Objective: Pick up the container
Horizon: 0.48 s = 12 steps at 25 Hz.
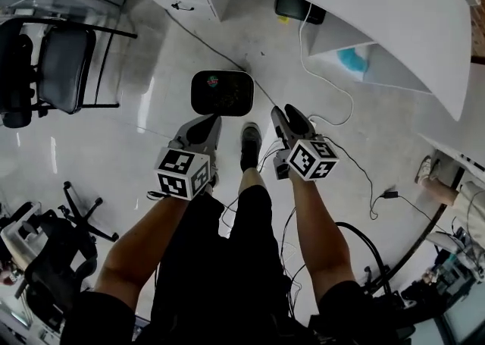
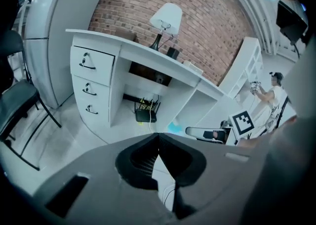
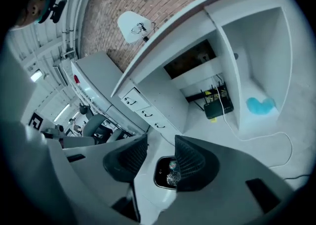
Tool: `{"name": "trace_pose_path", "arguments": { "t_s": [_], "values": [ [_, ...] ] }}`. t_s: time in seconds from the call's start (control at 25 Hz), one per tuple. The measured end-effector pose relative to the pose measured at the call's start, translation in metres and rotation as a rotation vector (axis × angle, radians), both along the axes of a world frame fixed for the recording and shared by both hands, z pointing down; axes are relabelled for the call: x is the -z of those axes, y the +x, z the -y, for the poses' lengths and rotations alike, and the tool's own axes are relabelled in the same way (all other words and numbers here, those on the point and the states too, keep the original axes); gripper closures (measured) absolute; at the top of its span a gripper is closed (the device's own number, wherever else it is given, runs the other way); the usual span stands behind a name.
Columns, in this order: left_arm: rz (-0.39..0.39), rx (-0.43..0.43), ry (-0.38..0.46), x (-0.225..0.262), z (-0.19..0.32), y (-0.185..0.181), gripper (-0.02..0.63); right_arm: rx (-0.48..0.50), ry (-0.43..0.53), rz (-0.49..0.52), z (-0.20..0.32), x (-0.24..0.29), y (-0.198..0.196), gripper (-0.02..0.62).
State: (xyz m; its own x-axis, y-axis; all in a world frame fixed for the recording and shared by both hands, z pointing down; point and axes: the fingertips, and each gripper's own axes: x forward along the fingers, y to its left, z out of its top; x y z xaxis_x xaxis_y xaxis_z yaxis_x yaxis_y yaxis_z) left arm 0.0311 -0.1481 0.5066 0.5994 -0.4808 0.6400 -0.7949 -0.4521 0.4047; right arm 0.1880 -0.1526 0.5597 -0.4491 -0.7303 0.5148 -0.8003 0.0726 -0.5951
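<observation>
Black clothing [image 1: 220, 275] on the person fills the lower middle of the head view, with both forearms [image 1: 144, 241] reaching forward from it.

Beyond them spreads a pale, glossy floor [image 1: 151, 146]. A long white curved bench [image 1: 341, 2] with three black-handled drawers [image 2: 89, 88] arcs across the top, standing against a red brick wall [image 2: 197, 16]. A black office chair [image 1: 61, 70] stands on the floor at the far left.

The left gripper [image 1: 208, 120], grey with a square-marker cube [image 1: 182, 173], points forward and down. Its jaws are pressed together with nothing between them, as the left gripper view [image 2: 159, 155] shows. The right gripper [image 1: 286, 114] lies alongside, and its jaws stand apart and empty [image 3: 160, 150].

A dark, shallow container with rounded corners [image 1: 221, 93] sits on the floor ahead of the person's shoe [image 1: 250, 142], well short of the bench. From the head view both sets of jaws show near its near edge, the left ones just below it and the right ones off to its right side. Through the gap of the right jaws the container [image 3: 165, 172] shows on the floor beyond, with something glittery inside.

A thin white cable [image 1: 326, 86] snakes from under the bench, where a black box [image 1: 299, 8] rests. A lamp with a white shade [image 2: 165, 19] stands on the bench top.
</observation>
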Motion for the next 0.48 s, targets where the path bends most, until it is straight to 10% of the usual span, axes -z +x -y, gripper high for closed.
{"name": "trace_pose_path", "arguments": {
  "t_s": [0.48],
  "values": [
    [0.06, 0.0, -0.124, -0.144, -0.003, 0.018, 0.598, -0.073, -0.144, 0.106, -0.024, -0.178, 0.024, 0.433]
  ]
}}
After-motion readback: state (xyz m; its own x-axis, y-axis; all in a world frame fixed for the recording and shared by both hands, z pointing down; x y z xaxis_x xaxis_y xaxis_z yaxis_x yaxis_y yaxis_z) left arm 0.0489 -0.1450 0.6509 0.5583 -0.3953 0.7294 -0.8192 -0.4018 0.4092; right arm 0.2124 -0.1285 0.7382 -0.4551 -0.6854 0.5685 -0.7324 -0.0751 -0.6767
